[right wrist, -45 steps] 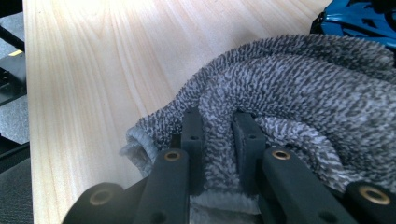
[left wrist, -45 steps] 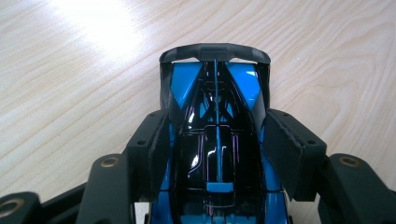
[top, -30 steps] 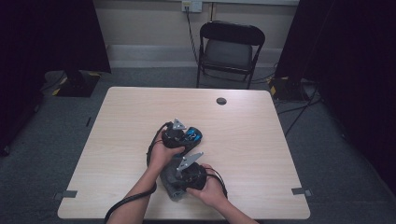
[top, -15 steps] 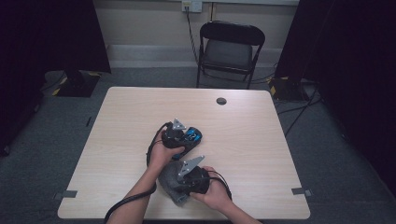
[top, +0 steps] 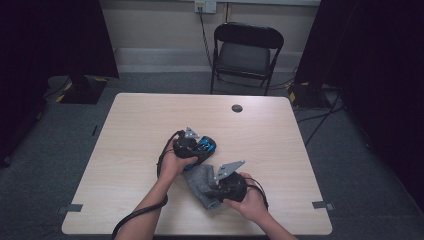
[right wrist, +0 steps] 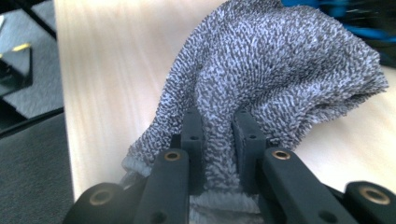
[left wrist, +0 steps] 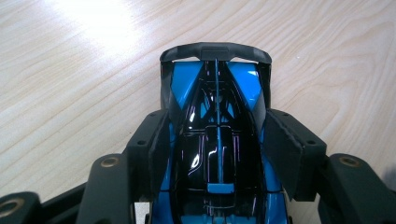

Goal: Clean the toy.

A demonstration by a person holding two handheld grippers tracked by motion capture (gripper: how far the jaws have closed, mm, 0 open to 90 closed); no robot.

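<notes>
A blue and black toy car (left wrist: 217, 140) rests on the wooden table (top: 280, 145), its rear wing pointing away from the camera. My left gripper (left wrist: 217, 133) is shut on the car's sides, with both pads (left wrist: 282, 148) pressed against its body. In the high view the car (top: 206, 146) and the left gripper (top: 200, 150) sit near the table's middle. A grey knitted cloth (right wrist: 266, 70) is bunched between the jaws of my right gripper (right wrist: 219, 135), which is shut on it. From above, the cloth (top: 200, 179) lies just below the car, with the right gripper (top: 212, 187) at its right side.
A small black round disc (top: 236, 108) lies near the table's far edge. A black folding chair (top: 246, 52) stands behind the table. Cables trail across the floor at right, and a cable hangs from the left forearm.
My right gripper has moved to the right and a little up, dragging the grey cloth with it. The left gripper and the car have stayed still.
</notes>
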